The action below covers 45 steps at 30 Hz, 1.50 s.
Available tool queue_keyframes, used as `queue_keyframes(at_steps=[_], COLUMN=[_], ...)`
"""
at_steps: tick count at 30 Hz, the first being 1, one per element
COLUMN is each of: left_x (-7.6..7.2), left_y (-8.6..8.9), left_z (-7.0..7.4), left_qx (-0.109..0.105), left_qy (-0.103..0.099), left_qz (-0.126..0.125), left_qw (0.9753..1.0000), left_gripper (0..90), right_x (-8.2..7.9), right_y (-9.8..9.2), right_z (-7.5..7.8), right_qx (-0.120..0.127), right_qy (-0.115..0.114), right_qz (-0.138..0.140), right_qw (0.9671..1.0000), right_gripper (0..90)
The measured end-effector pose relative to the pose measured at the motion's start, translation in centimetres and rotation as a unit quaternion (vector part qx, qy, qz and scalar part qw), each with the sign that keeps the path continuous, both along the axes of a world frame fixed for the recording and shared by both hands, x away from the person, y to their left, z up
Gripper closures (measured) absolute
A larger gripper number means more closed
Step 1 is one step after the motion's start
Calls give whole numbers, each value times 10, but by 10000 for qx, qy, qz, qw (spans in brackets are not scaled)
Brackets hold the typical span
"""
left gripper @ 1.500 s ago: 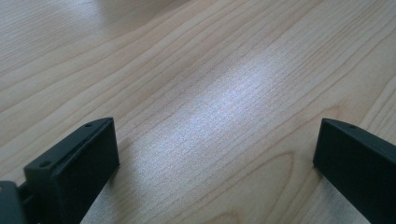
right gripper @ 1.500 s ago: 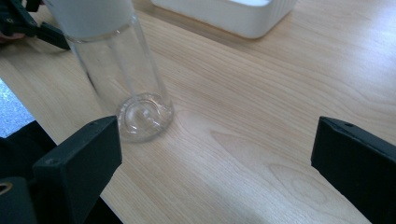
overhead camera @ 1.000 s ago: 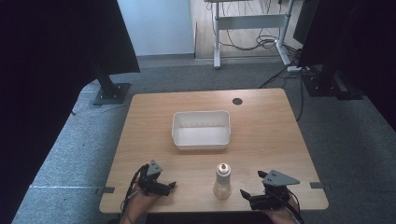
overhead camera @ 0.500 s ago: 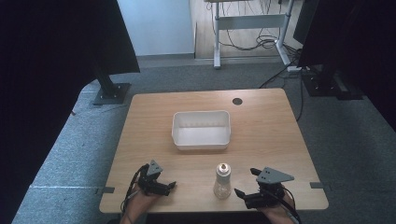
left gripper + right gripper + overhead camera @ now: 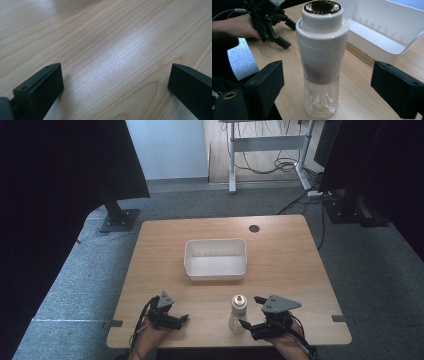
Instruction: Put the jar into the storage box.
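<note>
R gripper [image 5: 324, 100] jaws spread wide, nothing pinched; bottle [image 5: 322, 57] stands upright on the table [image 5: 295, 265] right between them, not touching either. Clear plastic body, looks empty so prob. light and tippy; white sleeve over upper half, white cap w/ metal disc on top. Smooth wall, likely slick, thin plastic may flex if squeezed hard. Best grip: mid-body on the white sleeve, well below cap, jaws square to sides. Beyond the fingertips, white bin [image 5: 387, 27], empty. Far off to the side, L gripper [image 5: 167, 315] also spread, w/ bare wood between its jaws.
</note>
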<state>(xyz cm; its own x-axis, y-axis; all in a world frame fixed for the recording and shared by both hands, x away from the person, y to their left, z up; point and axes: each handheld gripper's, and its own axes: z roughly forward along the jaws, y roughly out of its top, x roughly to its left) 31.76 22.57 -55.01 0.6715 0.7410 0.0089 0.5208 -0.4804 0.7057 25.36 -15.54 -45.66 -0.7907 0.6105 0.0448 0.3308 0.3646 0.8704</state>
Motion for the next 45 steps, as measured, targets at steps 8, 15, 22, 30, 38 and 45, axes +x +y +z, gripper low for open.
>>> queue_keyframes(at_steps=[8,15,22,30,38,45], left_x=[0,0,0,0,0,0], left_y=[0,0,0,0,0,0], left_z=[0,0,0,0,0,0], left_qx=[0,1,1,2,3,5], left_qy=[0,0,0,1,0,-1], left_qz=[1,2,6,5,5,5], left_qw=[10000,10000,10000,10000,10000,10000], left_gripper=[0,0,0,0,0,0], right_x=[8,12,15,10,12,22], right_y=[11,19,23,24,22,21], right_z=[1,3,3,6,14,13], right_qx=[115,131,155,54,143,194], right_qy=[116,117,133,-22,-99,-19], right_qz=[38,42,-2,-92,-127,-139], right_qw=[9999,9998,9998,9999,9998,9997], right_gripper=[222,349,435,450,450,450])
